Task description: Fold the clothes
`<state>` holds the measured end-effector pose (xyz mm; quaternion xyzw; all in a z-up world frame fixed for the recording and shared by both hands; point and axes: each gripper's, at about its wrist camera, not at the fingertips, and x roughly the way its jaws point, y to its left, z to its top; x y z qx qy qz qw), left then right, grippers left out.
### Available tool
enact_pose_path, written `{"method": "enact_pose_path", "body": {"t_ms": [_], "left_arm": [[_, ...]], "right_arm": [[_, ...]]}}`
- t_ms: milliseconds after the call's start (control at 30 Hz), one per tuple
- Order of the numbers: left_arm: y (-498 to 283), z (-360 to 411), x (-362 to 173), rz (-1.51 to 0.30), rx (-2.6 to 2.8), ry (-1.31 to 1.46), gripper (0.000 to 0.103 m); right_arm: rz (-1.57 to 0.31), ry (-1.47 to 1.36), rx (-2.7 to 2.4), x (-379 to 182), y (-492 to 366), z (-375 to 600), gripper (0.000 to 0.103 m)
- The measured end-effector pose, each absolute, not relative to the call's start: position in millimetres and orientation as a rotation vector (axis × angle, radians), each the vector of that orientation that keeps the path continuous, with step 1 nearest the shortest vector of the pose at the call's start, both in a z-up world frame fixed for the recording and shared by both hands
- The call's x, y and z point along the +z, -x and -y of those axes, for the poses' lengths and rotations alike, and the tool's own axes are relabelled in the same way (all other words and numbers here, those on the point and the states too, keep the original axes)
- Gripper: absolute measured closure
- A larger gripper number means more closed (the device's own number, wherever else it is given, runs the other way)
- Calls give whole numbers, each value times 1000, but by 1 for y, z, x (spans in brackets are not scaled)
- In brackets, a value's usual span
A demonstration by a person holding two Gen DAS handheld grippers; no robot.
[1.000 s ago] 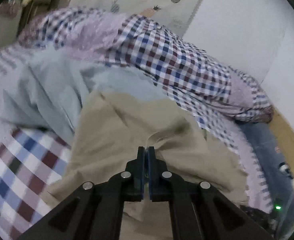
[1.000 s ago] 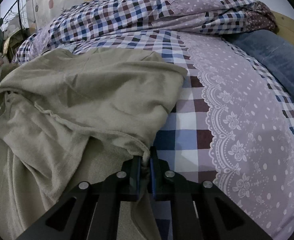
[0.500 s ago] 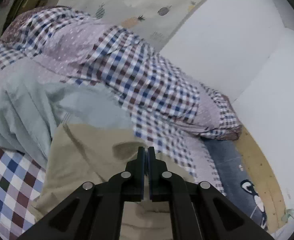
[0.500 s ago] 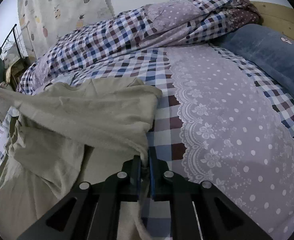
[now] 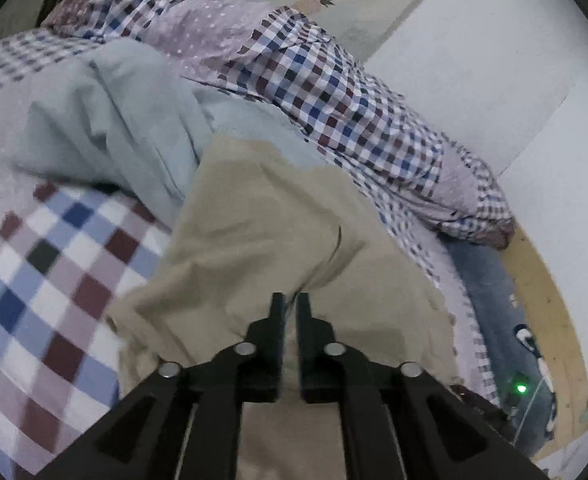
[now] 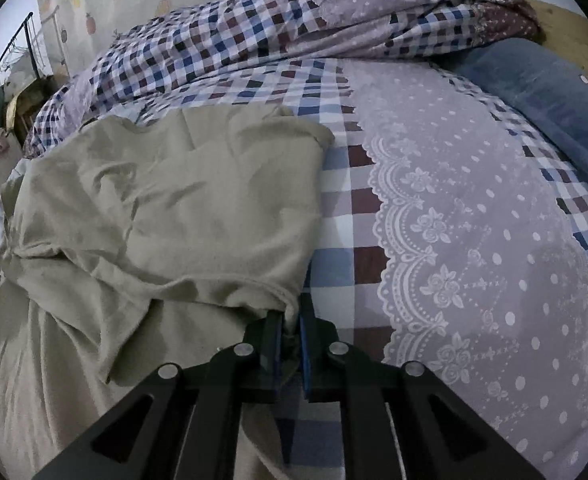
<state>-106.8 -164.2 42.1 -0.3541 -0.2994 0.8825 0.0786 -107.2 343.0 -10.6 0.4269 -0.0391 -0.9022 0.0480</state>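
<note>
Beige garment [image 6: 165, 216] lies on the bed [image 6: 474, 208], on the checked sheet, and serves as landmark here. Right gripper [image 6: 291, 320] at the garment's near right corner, jaws clamped on a pinch of its hem edge; cloth visibly bunched between the blue pads. Left gripper [image 5: 289, 308] over the garment's near middle, jaws nearly together with a thin gap; beige fabric [image 5: 261, 216] sits right at the tips, but cannot tell if it is actually pinched or just behind them. A flap of the garment is already laid over itself, its folded edge running from the right gripper back toward the far side, so one fold looks made or nearly made. Still rumpled: loose creases left of that flap, a bulky ridge across the middle, lower part spilling toward the near bed edge. Judgement: early to mid stage, first fold down, flattening and further folds left, nothing squared up yet. Light blue garment [image 5: 125, 128] lies crumpled just beyond the beige one on its far left, touching or slightly under it, untouched and unfolded, so more clothes remain. Checked duvet [image 6: 294, 28] heaped beyond the garment along the wall. Blue pillow [image 6: 550, 92] well right of the garment, near the wooden headboard [image 6: 566, 20].
</note>
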Motion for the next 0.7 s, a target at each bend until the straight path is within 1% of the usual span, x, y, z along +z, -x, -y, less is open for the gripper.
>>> {"method": "enact_pose_path", "body": {"t_ms": [67,100,133,167,267,367,400,433,467,500,567,633,700], "left_arm": [[104,155,38,849,2642,1025,50],[105,146,38,793,2644,1015,44],[106,139,37,745,2650,1018,42],[109,129,37,666,2662,1029,42],[120,108,35,529,2693,1088,41],[138,96,23,462,2708,1219,42],[142,95,20,467,2704,1247,45],[145,96,18,486,2713,1268,63],[148,97,17,505,2723,1289,89],[151,98,16,525,2733,1311,99],[150,106,20,620,2737,1272,100],[145,113,31,685,2742,1195,100],[138,115,45,684,2756,1122,101]], "right_arm": [[117,-1303,-2753,-12,107,-342,97],[115,-1301,-2754,-12,106,-342,96],[115,-1299,-2755,-12,106,-342,96],[120,-1297,-2755,-12,106,-343,96],[137,-1288,-2756,-11,106,-344,94],[147,-1270,-2767,-10,105,-345,84],[149,-1263,-2771,-9,105,-345,81],[152,-1257,-2772,-8,104,-345,81],[152,-1253,-2769,-8,104,-345,81],[147,-1252,-2765,-8,104,-344,81],[132,-1250,-2767,-8,104,-342,81],[126,-1239,-2773,-6,103,-341,96],[119,-1226,-2777,-5,101,-341,96]]}}
